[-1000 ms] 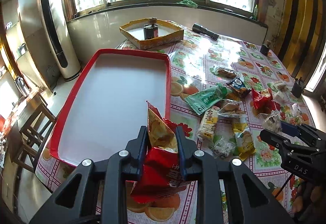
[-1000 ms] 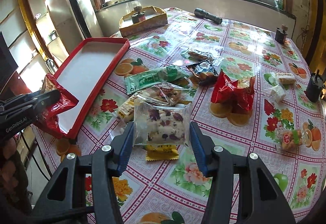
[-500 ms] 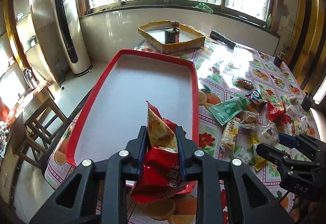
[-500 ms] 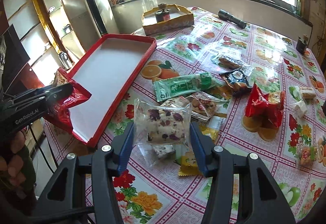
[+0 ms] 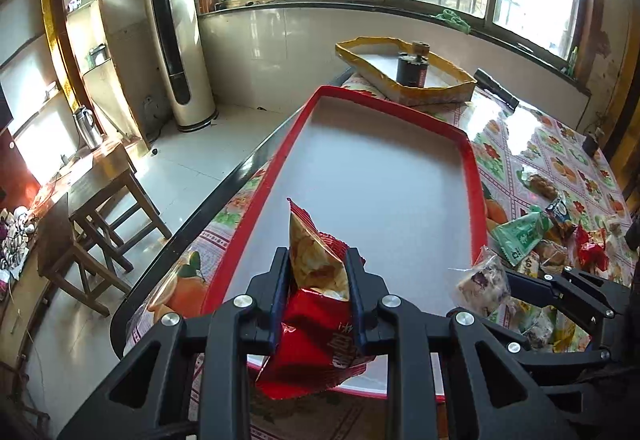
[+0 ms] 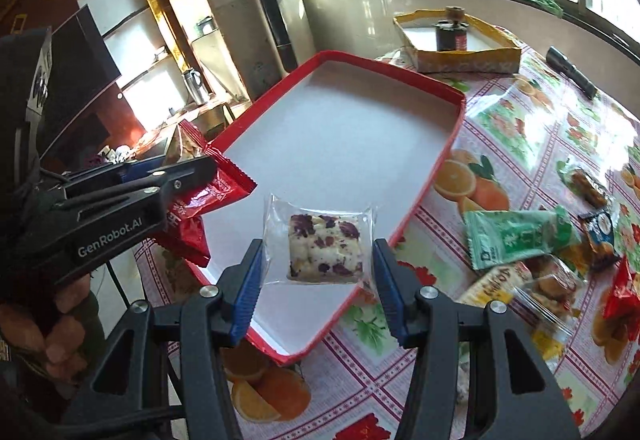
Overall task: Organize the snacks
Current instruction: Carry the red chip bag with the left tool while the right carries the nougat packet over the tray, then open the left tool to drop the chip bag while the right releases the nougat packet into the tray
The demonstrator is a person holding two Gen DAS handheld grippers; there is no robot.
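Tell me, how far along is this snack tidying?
Barely begun: the red tray holds nothing yet. In hand: the left claw grips a red chip bag, and the right claw grips a clear-wrapped cake, both above the tray. Left: setting them down, then gathering the loose snacks on the tablecloth.

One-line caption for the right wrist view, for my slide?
Right gripper holds a clear-wrapped cake over the red tray; left gripper holds a red chip bag beside it.
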